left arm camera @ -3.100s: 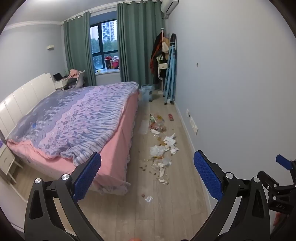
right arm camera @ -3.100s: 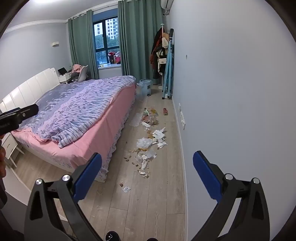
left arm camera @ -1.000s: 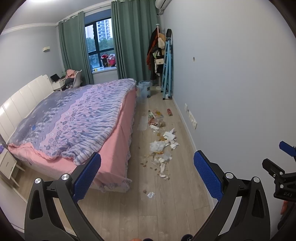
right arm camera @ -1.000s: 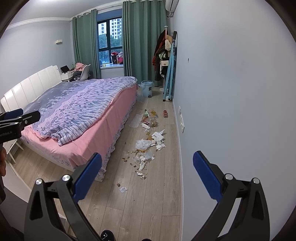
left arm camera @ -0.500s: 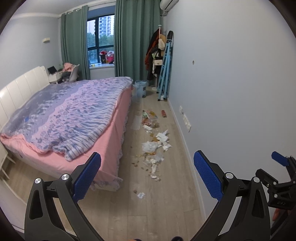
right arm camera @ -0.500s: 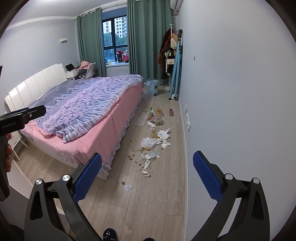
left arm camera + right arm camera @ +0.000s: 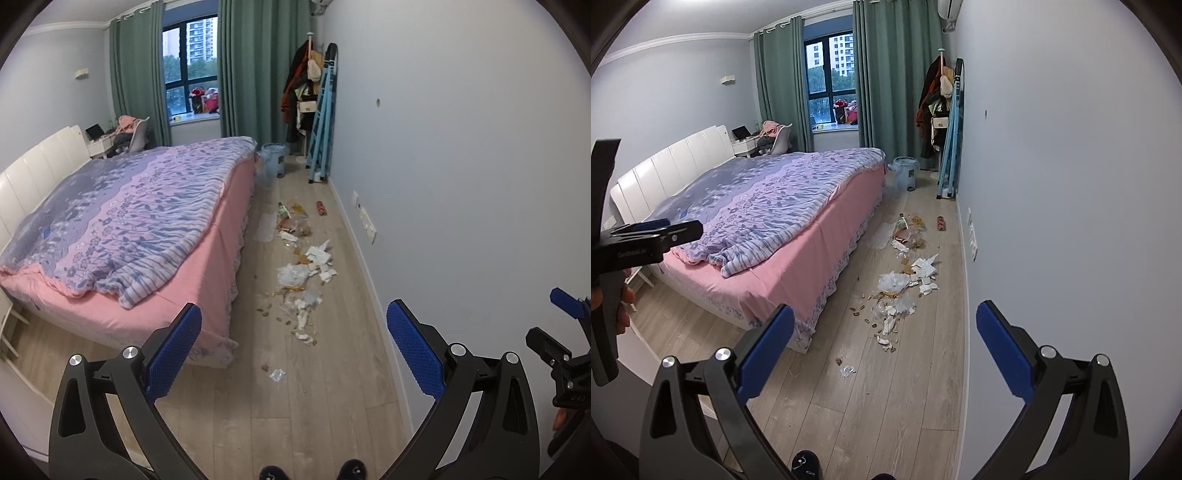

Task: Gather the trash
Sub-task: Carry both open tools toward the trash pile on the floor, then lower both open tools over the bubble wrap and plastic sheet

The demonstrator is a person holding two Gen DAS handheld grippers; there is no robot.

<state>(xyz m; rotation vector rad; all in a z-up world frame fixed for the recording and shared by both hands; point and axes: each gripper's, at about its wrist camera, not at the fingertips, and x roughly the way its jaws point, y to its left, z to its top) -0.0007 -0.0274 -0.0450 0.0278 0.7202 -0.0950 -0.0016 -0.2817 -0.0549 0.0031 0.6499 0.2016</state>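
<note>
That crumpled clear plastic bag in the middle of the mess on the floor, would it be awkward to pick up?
The plastic bag looks thin and crumpled, so it is probably very light and floppy, sagging when lifted. Its glossy film may slip between the open right gripper unless a fold is pinched. Paper scraps lie against it and might drag along.

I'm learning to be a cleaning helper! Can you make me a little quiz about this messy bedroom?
1. True or false: the left gripper already holds a piece of trash.
2. Where does the trash lie? A) on the bed B) on the floor between the bed and the wall C) inside the blue bin
3. Fill in: the curtains are ____.

Key: 1 false, it is open and empty; 2 B; 3 green.
</note>
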